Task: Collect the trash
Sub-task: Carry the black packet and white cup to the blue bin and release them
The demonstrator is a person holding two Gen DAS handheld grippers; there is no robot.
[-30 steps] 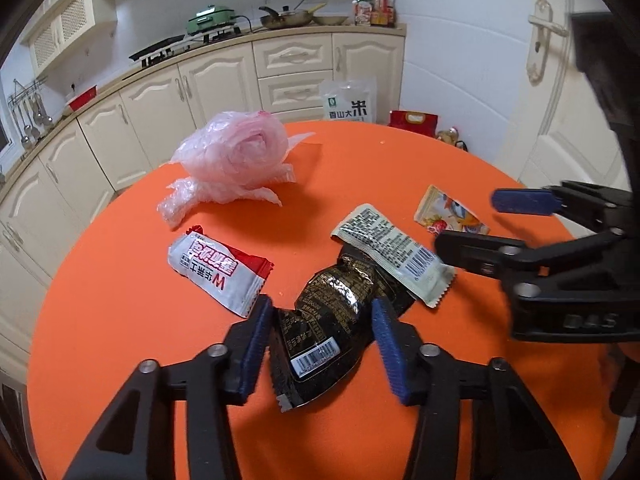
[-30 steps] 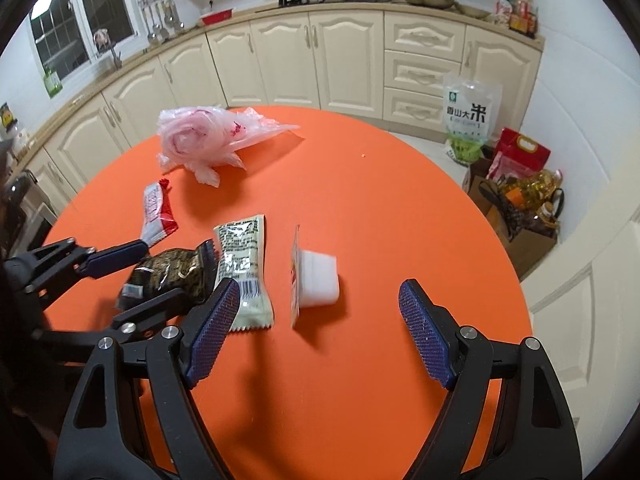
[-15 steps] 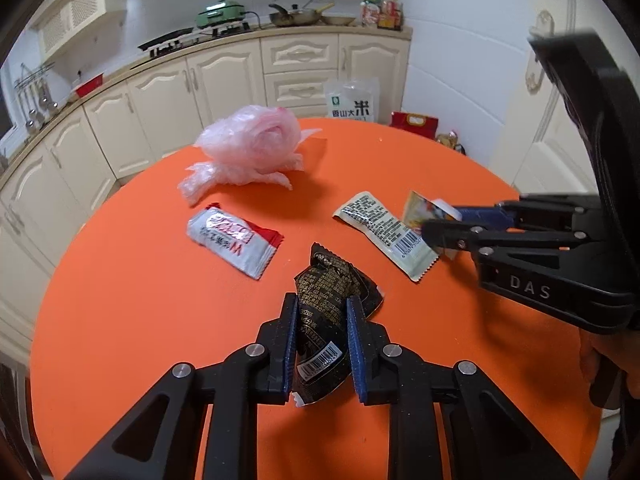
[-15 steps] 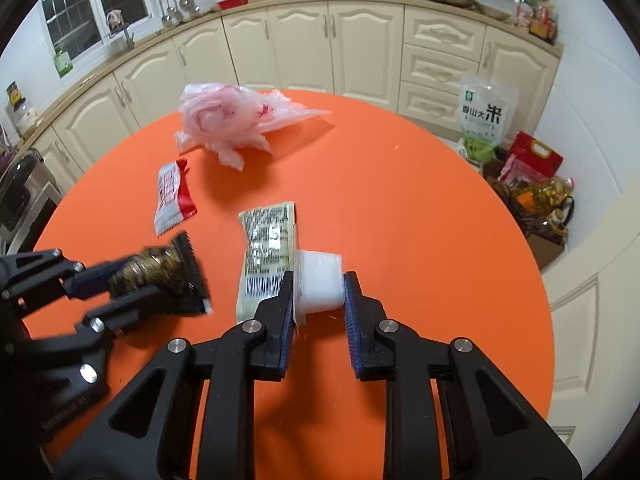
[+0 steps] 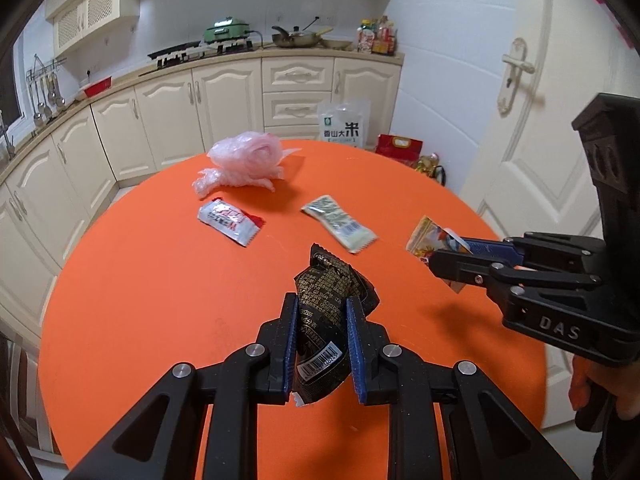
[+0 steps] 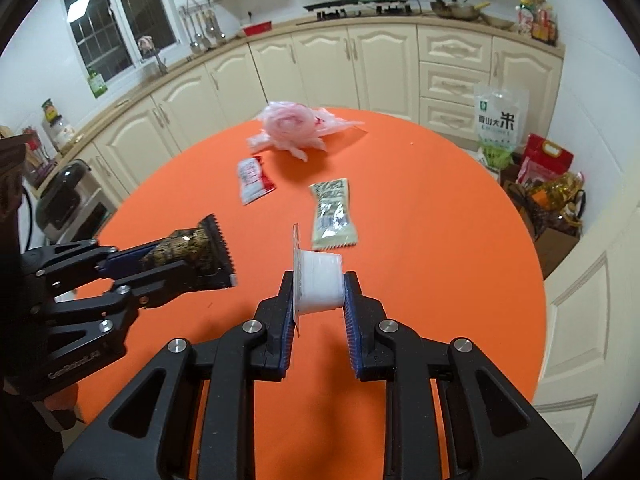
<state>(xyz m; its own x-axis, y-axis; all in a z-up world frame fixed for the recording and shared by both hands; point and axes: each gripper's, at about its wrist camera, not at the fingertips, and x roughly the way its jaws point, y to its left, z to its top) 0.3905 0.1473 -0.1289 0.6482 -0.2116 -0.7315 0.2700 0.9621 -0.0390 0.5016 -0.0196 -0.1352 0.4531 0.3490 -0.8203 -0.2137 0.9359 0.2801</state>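
Left hand-held gripper, blue ribbed pads closed on a crumpled black foil wrapper with gold print, a white barcode label and a serrated end seam; the wrapper is clear of the round, matte orange tabletop. Right hand-held gripper, likewise clamped on a small white plastic cup, translucent and tub-shaped, turned on its side with its thin peel lid standing edge-on against the left pad; in the left wrist view the lid shows a colourful printed face. Lying flat on the tabletop, well apart from both grippers: a pale green rectangular sachet with dark print and crimped ends, a red-and-white glossy sachet, and beyond these a bunched, translucent pink plastic bag, wrinkled and roughly ball-shaped with loose tails. Cream panelled cabinets curve behind the tabletop
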